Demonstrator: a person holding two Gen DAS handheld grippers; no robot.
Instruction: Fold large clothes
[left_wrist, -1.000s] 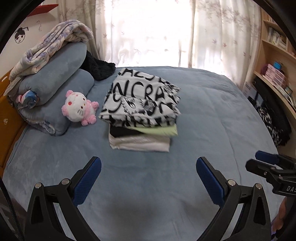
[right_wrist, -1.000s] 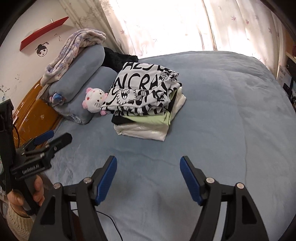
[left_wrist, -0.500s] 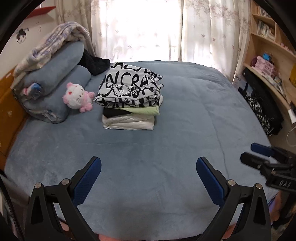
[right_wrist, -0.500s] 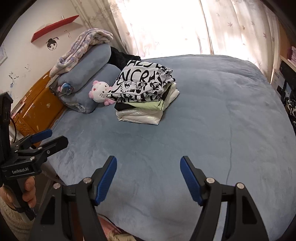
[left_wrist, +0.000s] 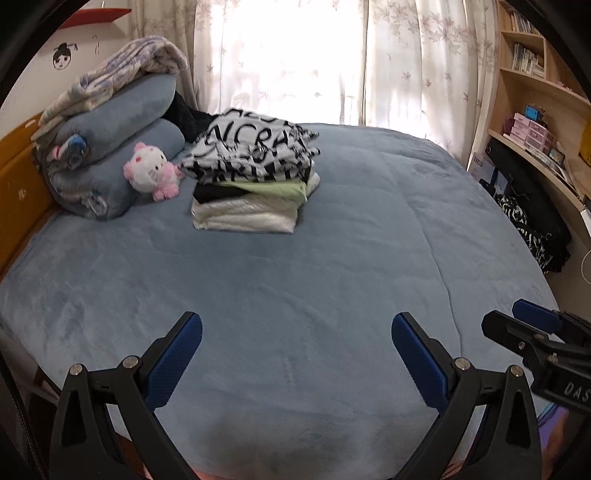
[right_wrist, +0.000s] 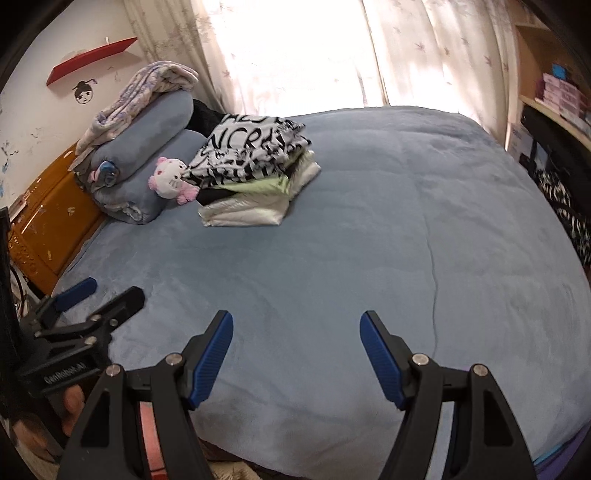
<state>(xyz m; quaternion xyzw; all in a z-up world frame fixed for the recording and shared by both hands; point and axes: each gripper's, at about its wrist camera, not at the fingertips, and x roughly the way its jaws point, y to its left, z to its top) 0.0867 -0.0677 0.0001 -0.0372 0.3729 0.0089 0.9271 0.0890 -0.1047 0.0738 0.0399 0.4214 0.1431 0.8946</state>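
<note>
Both tongs empty over the bed, folded pile by the pillows

Left tongs (left_wrist: 296, 349): jaws spread wide, blue pads facing each other, nothing between them but bare bedspread. They hang over the near edge of the bed (left_wrist: 332, 277), pointing down and across it.

Right tongs (right_wrist: 296, 345): also wide open, holding nothing, over the same near edge. Each pair shows in the other's view; in the right wrist view a hand (right_wrist: 70, 406) grips the left handle at lower left.

Stack of folded clothes (left_wrist: 255, 184): lies on the blue bedspread at the far left part of the bed, well apart from both tongs. Top piece is white with bold black lettering; under it a black layer, a pale green one, and a shiny white one at the bottom. Edges roughly squared, top piece overhanging a little.

Just beside the stack, a pink and white plush toy (left_wrist: 151, 171) leans on two rolled blue pillows (left_wrist: 118, 147), with a patterned blanket (left_wrist: 122, 74) heaped on top. Curtains (left_wrist: 295, 62) behind, backlit. Wooden shelves (left_wrist: 535, 96) at the right edge, dark clothing (left_wrist: 532, 218) draped below them
</note>
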